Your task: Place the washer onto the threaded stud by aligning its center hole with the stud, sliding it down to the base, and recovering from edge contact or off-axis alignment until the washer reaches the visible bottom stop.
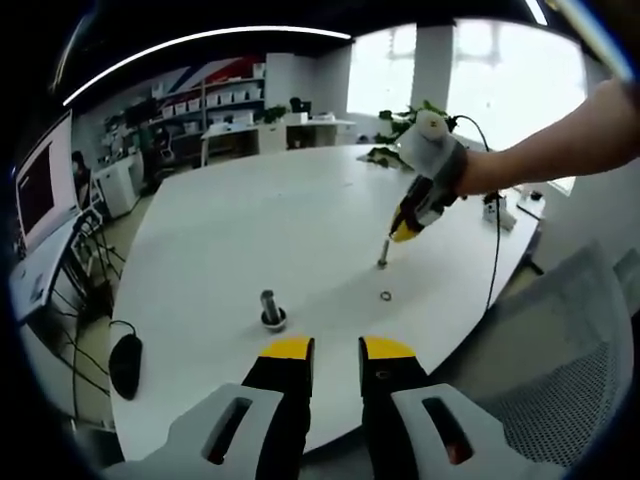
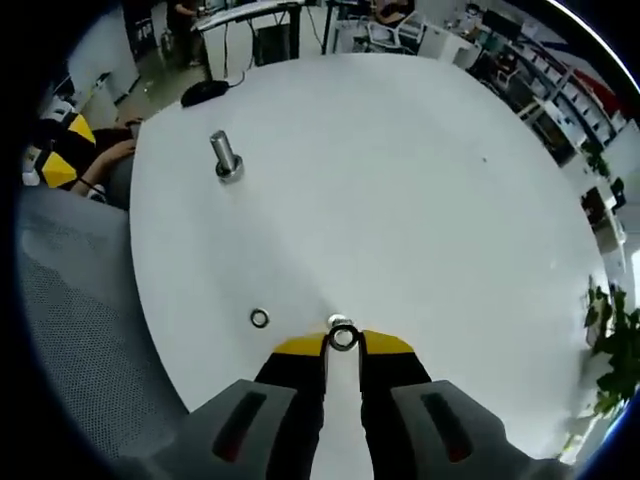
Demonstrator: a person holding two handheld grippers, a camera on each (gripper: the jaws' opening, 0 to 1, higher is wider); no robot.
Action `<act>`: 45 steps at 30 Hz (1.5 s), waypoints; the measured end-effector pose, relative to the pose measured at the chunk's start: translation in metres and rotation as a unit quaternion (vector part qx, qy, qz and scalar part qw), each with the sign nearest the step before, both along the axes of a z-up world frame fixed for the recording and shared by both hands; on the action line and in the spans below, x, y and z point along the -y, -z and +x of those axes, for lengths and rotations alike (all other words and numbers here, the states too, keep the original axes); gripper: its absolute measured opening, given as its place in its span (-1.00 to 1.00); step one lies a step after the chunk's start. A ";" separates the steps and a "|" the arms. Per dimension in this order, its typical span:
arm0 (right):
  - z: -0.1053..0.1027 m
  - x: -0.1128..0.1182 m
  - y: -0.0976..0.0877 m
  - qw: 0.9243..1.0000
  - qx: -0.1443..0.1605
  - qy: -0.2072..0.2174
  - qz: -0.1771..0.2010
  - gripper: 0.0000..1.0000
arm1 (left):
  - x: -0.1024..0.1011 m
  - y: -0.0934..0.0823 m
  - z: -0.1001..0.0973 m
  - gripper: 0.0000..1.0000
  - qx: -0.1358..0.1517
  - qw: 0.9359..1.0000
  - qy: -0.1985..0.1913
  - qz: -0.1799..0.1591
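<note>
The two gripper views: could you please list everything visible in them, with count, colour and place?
Table: one, white, round, under everything.
Threaded stud: one, silver, upright on its base, standing free on the table.
Second stud: one, silver, below the right gripper's tips; the right gripper view shows a ring-like top between its jaws.
Washer: one, silver, flat on the table beside the second stud.
Mouse: one, black, near the table edge.
Chair: one, grey mesh, beside the table.
Plant: one, green, far table edge.
Left gripper: yellow tips, slightly apart, holding nothing.
Right gripper: yellow tips, around the stud top.
Person's arm: holding the right gripper.
</note>
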State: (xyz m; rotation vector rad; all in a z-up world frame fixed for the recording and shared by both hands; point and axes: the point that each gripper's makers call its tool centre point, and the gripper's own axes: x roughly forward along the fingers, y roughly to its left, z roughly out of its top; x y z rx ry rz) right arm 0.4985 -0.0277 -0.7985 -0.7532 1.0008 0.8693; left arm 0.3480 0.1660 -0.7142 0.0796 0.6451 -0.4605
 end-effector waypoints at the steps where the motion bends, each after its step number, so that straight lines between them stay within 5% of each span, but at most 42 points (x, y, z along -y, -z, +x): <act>1: -0.001 0.001 0.002 1.000 0.000 -0.004 -0.004 -0.73 | 0.000 0.000 0.000 -0.69 0.000 1.000 0.000 0.000; 22: 0.008 -0.005 0.012 1.000 -0.009 -0.002 0.006 -0.73 | -0.001 0.005 -0.001 -0.69 -0.010 1.000 -0.001 0.010; 45: 0.010 -0.001 0.056 0.999 -0.036 0.013 -0.002 -0.71 | -0.008 0.010 -0.001 -0.70 -0.020 1.000 -0.015 0.016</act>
